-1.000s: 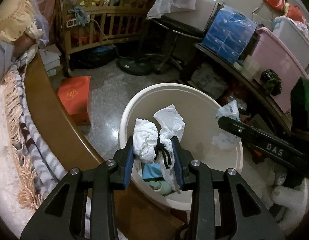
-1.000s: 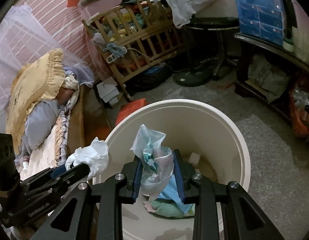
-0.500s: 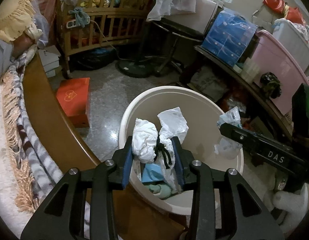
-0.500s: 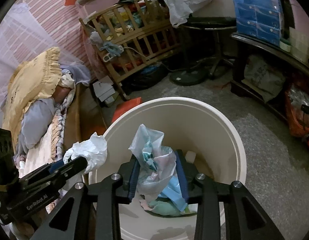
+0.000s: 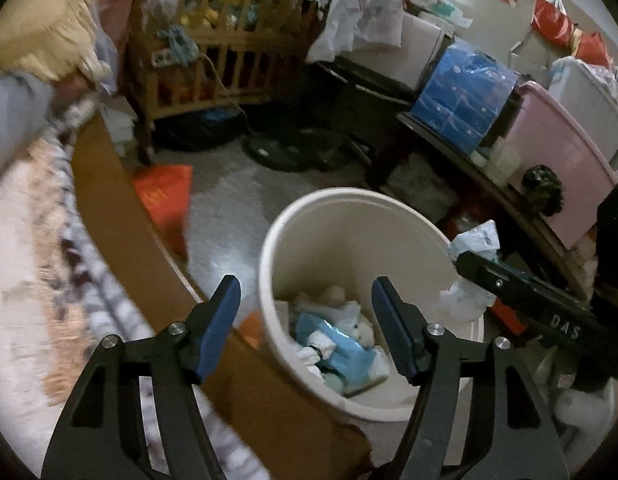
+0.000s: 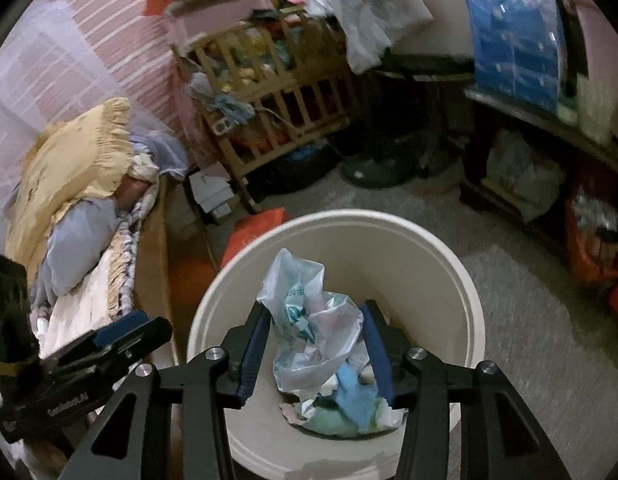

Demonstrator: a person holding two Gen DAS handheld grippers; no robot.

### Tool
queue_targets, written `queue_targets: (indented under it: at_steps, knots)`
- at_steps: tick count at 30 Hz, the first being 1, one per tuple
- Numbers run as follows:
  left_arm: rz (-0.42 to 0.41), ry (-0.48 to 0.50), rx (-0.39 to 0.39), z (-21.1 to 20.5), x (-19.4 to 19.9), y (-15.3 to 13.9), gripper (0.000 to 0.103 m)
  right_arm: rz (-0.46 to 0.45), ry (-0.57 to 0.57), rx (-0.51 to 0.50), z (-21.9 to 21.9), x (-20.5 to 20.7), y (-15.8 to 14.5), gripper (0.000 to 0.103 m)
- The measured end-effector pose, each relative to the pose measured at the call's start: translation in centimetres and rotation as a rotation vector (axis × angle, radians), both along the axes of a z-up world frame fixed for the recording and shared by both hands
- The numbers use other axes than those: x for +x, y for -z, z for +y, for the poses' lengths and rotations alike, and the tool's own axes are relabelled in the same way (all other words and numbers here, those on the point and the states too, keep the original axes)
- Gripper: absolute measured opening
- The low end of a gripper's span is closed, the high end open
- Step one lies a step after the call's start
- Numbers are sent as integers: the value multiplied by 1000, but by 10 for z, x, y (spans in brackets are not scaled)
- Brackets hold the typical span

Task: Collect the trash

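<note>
The left gripper (image 5: 305, 320) hung wide apart and empty above the bin (image 5: 329, 208); the right gripper (image 6: 315, 354) gripped a crumpled plastic bag (image 6: 309, 320) over it. Next, release the bag.

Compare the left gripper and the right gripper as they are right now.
The left gripper is open with nothing between its blue pads; the right gripper is shut on a crumpled plastic bag. The left sits beside the rim of the bucket, the right above its inside. Both are black with blue pads and point at that bucket.
</note>
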State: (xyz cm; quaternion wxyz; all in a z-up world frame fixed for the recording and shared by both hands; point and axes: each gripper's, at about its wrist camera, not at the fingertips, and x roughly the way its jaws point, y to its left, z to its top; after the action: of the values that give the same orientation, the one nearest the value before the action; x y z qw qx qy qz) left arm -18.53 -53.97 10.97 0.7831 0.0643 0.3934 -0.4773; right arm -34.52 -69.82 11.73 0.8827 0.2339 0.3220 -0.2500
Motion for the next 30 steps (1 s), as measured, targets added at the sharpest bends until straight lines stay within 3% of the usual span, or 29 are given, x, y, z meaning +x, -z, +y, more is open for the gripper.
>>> queue_targets:
  at_steps: [2, 11, 16, 28, 30]
  knots:
    - [-28, -19, -5, 11, -5, -10, 67, -3, -6, -52, 12, 1, -5, 65]
    - [-89, -72, -51, 64, -21, -36, 67, -61, -17, -207, 53, -7, -36, 70]
    - [-201, -114, -36, 81, -38, -52, 67, -57, 21, -286, 80, -9, -48, 71]
    - [-280, -180, -60, 113, -57, -71, 67, -99, 42, -340, 119, -25, -74, 72]
    - [-298, -187, -66, 117, -62, -74, 67, -106, 41, -345, 122, -29, -77, 76]
